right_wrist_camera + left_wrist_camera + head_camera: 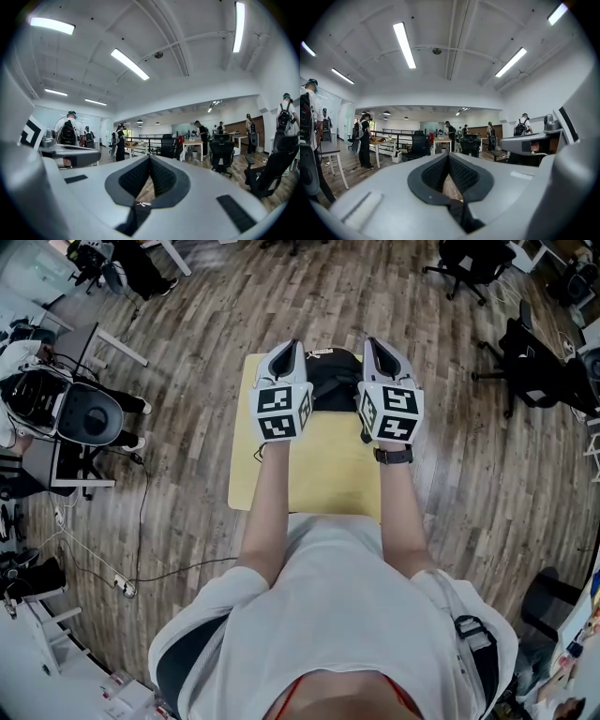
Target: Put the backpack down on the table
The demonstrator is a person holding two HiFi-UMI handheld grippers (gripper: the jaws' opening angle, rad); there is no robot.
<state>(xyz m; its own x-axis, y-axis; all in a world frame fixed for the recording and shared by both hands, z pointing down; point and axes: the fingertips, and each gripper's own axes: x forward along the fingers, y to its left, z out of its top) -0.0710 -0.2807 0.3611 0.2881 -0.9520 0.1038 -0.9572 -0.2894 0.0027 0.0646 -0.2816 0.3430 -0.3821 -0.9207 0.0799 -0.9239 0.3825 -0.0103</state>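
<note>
A soft, floppy, probably light black fabric backpack (333, 381) is at the far end of the pale yellow rectangular table (319, 474), between the left gripper (292, 347) and right gripper (371, 343), each clamped tight on a black webbing strap (459, 214), its natural hold.

No legible text, labels or numbers.
</note>
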